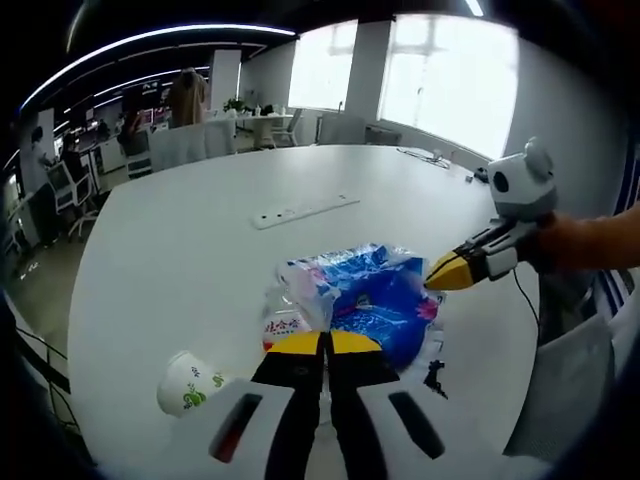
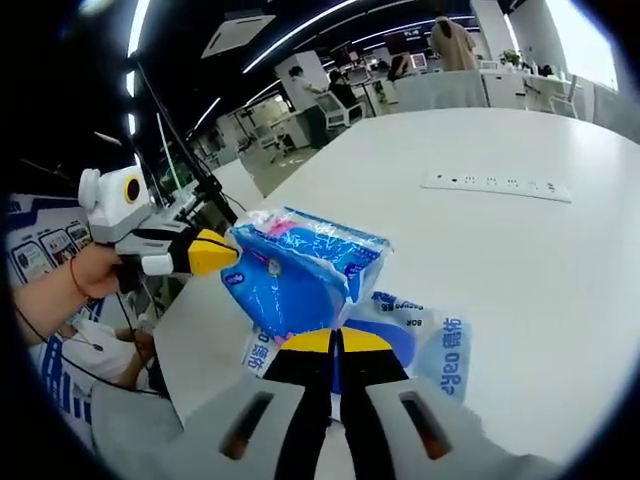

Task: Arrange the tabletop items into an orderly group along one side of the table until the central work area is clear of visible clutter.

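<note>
A blue plastic pack (image 1: pixel 385 295) with a crinkled clear wrapper lies near the table's front edge, and looks tilted up in the right gripper view (image 2: pixel 300 265). A second flat blue and white pack (image 2: pixel 435 345) lies under it. My left gripper (image 1: pixel 325 343) is shut at the pack's near edge, and it comes in from the left (image 2: pixel 215 252) touching the pack's corner. My right gripper (image 2: pixel 340 342) is shut at the raised pack's lower edge; it reaches in from the right (image 1: pixel 447 271) to the wrapper's side. A white paper cup (image 1: pixel 188 385) lies on its side at the left.
A white power strip (image 1: pixel 305 212) (image 2: pixel 497 185) lies further out on the big round white table (image 1: pixel 200 260). A small black item (image 1: pixel 435 376) sits by the pack. A person's hand (image 2: pixel 95 270) holds the left gripper. Office chairs and desks stand beyond the table.
</note>
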Tool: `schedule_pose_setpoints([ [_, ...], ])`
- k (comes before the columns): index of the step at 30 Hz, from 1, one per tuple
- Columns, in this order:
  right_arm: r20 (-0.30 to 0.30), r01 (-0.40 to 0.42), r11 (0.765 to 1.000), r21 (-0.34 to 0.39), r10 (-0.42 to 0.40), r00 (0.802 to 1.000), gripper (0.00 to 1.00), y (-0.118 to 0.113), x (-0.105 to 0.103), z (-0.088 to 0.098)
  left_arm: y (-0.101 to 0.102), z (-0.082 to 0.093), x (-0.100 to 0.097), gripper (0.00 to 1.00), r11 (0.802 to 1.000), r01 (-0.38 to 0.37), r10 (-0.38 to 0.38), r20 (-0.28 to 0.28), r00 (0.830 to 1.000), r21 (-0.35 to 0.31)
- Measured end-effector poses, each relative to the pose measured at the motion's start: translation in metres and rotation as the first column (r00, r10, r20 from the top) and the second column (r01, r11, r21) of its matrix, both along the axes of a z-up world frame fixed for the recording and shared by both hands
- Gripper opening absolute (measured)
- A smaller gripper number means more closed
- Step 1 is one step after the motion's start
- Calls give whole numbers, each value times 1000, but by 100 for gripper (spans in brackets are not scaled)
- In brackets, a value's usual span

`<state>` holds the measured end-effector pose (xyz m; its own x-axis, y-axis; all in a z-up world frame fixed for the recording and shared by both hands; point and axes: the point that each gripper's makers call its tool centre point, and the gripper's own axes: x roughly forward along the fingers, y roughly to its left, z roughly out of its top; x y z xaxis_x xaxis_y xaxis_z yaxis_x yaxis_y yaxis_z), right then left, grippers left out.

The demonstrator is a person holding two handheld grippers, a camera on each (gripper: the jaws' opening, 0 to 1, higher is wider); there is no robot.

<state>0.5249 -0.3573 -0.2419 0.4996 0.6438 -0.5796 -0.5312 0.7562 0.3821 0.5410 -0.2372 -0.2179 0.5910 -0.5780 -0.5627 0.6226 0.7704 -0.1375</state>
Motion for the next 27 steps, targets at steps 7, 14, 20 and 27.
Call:
schedule_pose_setpoints([
  [7, 21, 13, 1000, -1, -13, 1000, 0, -14, -5, 12, -15, 12, -4, 0, 1000, 17, -17, 5, 1000, -14],
  [14, 41, 35, 999, -2, -35, 999, 0, -31, -9, 22, -32, 25, -8, 0, 999, 36, -36, 22, 999, -24],
  [20, 64, 59, 998, -1, -59, 996, 0, -48, -9, 33, -49, 35, -10, 0, 998, 54, -53, 34, 998, -29],
  [27, 91, 91, 996, -2, -91, 992, 0, -69, -9, 46, -70, 49, -11, 0, 996, 76, -73, 58, 996, -46],
])
